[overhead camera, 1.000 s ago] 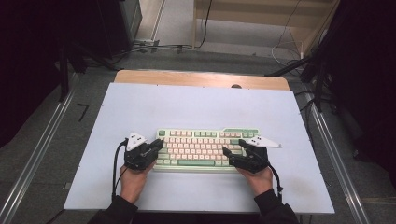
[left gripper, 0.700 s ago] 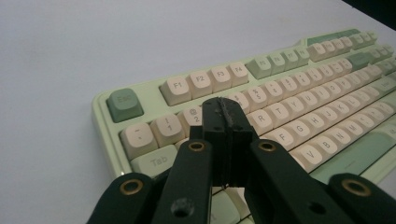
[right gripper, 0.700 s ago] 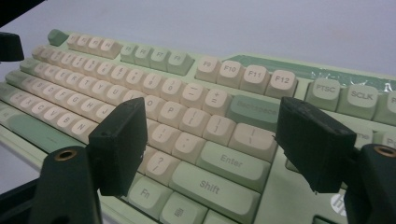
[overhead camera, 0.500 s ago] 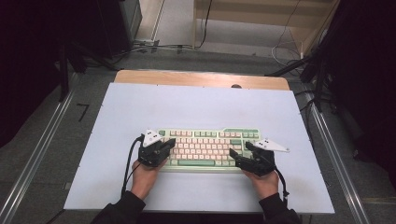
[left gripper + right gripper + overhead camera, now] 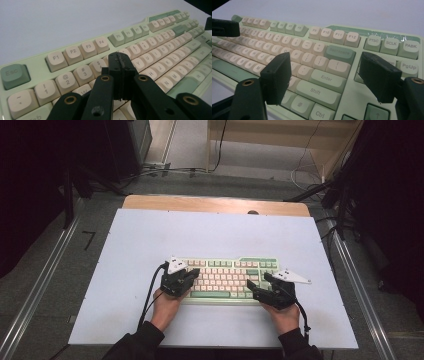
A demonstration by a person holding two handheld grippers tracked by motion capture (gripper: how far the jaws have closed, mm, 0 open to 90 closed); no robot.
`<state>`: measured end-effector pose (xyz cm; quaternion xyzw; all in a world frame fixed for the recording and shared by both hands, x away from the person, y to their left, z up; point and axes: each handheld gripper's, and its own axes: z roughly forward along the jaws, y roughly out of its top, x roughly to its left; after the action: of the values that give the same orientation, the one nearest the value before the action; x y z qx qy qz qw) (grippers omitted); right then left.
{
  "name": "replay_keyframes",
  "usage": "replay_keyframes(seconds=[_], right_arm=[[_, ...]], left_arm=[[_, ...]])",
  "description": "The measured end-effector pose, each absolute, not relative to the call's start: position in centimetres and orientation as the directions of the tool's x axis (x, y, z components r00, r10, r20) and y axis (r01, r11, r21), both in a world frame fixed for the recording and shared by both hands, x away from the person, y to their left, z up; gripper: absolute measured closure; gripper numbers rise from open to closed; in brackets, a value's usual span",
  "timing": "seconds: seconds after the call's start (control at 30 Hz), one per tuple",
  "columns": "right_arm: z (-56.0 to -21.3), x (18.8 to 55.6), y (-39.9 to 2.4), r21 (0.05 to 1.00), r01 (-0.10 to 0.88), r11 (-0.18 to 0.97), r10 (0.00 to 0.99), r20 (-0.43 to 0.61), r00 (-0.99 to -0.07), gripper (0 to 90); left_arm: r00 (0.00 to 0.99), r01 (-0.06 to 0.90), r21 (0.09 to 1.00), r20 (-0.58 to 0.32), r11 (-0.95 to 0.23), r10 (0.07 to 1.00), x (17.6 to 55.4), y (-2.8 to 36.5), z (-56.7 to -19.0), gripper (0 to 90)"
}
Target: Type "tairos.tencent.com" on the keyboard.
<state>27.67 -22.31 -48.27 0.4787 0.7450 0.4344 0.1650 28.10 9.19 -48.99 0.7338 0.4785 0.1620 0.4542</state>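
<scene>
The left tool (image 5: 121,65), closed with nothing between its jaws, is poised just above the keyboard (image 5: 225,276), apparently to press keys; the right tool (image 5: 325,78) gapes wide over Enter, nothing gripped.

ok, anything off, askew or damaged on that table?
Mostly fine. The keyboard sits square and flat on the white table, no keys visibly missing. One oddity: wrinkled clear tape or film on the green strip above the PTSC/SCLK/PABK keys.
</scene>
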Motion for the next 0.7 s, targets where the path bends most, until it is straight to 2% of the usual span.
replay_keyframes(seconds=[0.7], right_arm=[[-48.3, 27.6, -22.2, 0.803, 0.571, 0.168, 0.855, 0.169, -0.490, 24.4]], left_arm=[[0.515, 0.569, 0.801, -0.170, -0.187, 0.840, 28.9, 7.0, -49.3, 90.0]])
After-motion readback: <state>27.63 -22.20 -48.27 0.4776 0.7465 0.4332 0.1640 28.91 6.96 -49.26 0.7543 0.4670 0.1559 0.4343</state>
